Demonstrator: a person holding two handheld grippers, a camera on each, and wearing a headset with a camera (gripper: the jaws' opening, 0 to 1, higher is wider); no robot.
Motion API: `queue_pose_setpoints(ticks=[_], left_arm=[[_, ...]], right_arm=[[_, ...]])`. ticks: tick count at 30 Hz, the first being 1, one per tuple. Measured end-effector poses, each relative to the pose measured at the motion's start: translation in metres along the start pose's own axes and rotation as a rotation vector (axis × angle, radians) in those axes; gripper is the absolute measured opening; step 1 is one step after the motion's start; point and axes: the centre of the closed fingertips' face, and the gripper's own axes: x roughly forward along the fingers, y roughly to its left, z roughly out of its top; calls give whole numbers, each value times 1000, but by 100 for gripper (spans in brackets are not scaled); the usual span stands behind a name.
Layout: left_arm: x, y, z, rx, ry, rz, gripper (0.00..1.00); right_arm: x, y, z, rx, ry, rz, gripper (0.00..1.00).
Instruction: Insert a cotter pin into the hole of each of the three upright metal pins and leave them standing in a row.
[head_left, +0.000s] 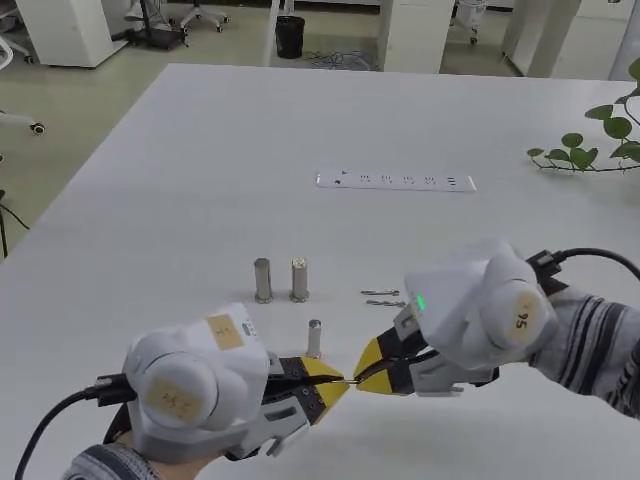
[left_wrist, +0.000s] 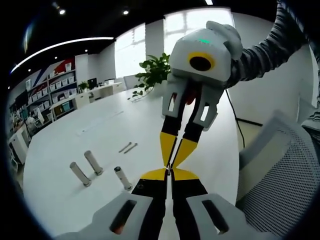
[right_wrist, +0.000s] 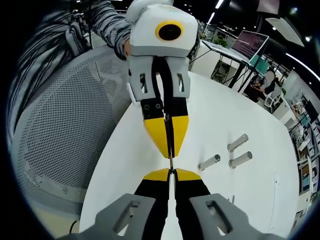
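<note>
Three short upright metal pins stand on the white table (head_left: 200, 200): two side by side (head_left: 263, 280) (head_left: 299, 278) and a third (head_left: 314, 338) nearer to me. My left gripper (head_left: 338, 385) and right gripper (head_left: 365, 377) meet tip to tip just right of that third pin. Both are shut on one thin cotter pin (head_left: 351, 381) that bridges their yellow tips. In the right gripper view the cotter pin (right_wrist: 170, 162) runs from my own tips (right_wrist: 171, 173) into the left gripper's jaws. Two spare cotter pins (head_left: 382, 298) lie on the table.
A white power strip (head_left: 395, 181) lies further back on the table. A potted plant (head_left: 600, 140) reaches in from the right edge. A grey mesh chair (left_wrist: 285, 170) stands at the table's near side.
</note>
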Motion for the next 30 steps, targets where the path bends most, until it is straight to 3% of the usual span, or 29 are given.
queue_pose_setpoints(ticks=[9, 12, 18, 26, 30], left_arm=[[1, 4, -1, -21, 1, 26, 0], [1, 7, -4, -28, 6, 46, 3], [-1, 20, -12, -54, 13, 122, 13], [-4, 48, -21, -129, 0, 268, 14], [-2, 58, -23, -190, -38, 313, 15]], right_arm=[[-1, -3, -1, 13, 6, -16, 0], [1, -5, -4, 23, 29, -27, 0], [2, -17, -19, 75, 97, -81, 0], [1, -44, -36, 151, 162, -176, 0], [5, -53, -43, 182, 184, -197, 0]])
